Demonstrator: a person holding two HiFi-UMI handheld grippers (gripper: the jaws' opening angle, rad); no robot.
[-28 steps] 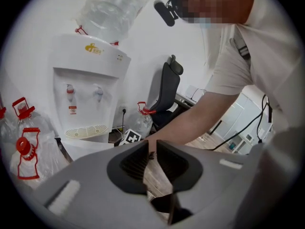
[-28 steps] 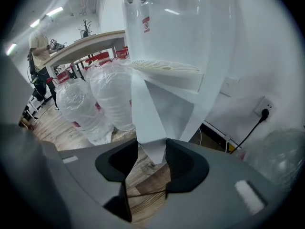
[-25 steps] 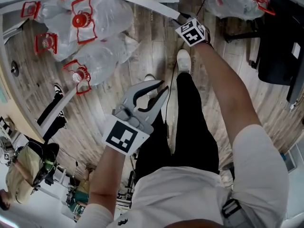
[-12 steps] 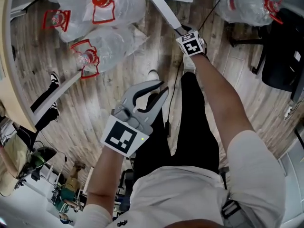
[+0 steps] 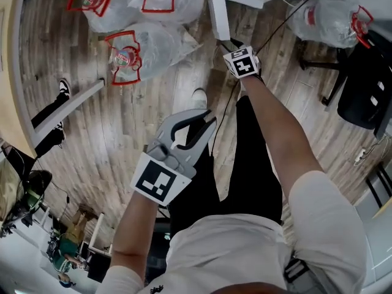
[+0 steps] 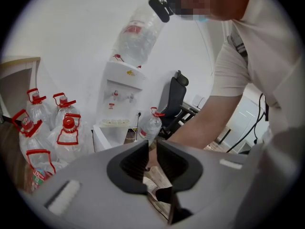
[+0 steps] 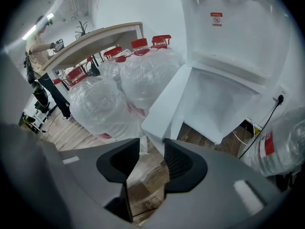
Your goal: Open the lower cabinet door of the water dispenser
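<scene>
The water dispenser (image 6: 121,87) stands against the white wall with a bottle upended on top. At its foot the lower cabinet door (image 7: 164,104) is swung well out from the body, showing the bare white cabinet (image 7: 224,99) behind it. Red-capped water bottles (image 7: 138,75) are heaped on the floor just beside the dispenser, on the door's outer side. The right gripper (image 7: 152,146) is at the door's free lower corner. Its jaws stand wide with the door's edge between them and seem clamped on it, though the contact is hard to read. The left gripper (image 6: 150,152) hangs farther back from the dispenser, jaws a narrow slit apart and empty. I judge the opening largely done; letting go of the door remains.
</scene>
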